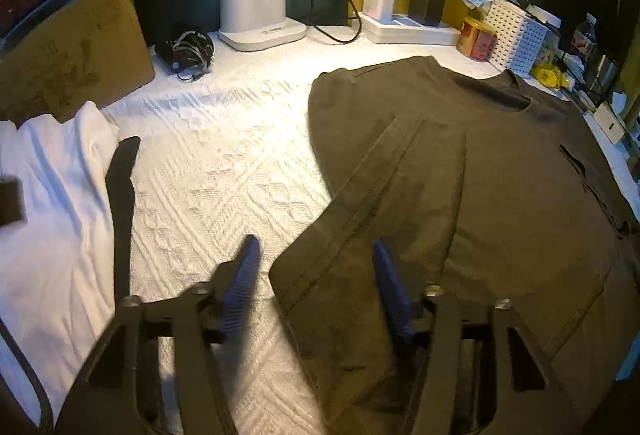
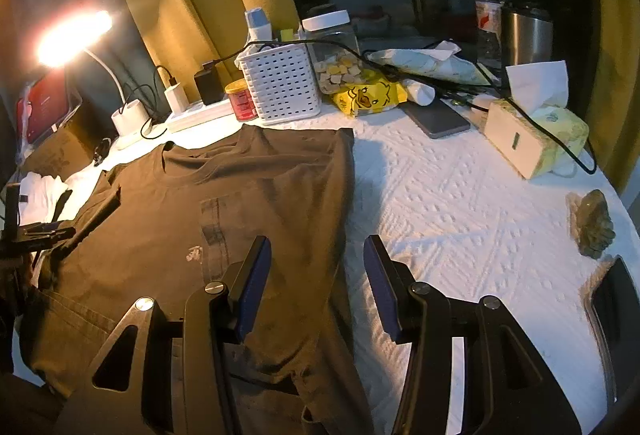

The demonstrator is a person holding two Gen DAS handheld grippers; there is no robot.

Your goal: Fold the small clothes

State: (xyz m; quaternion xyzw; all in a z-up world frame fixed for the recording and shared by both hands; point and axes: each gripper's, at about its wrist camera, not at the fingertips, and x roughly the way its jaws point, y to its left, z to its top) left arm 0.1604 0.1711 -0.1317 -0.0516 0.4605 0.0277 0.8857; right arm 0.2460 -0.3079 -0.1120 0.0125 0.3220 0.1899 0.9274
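Brown shirt [image 1: 500, 175] edge lies loose between each spread hand-held gripper's jaws.

matt brown cloth shirt [image 1: 500, 171] lies on a white quilted, embossed bedspread [image 1: 224, 171]; perforated plastic basket [image 2: 280, 83].

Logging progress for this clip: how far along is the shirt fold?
Done: the dark t-shirt lies flat, its left sleeve folded in. In hand: nothing; left gripper and right gripper stand open at its edges. Left: remaining folds; the white garment waits aside.
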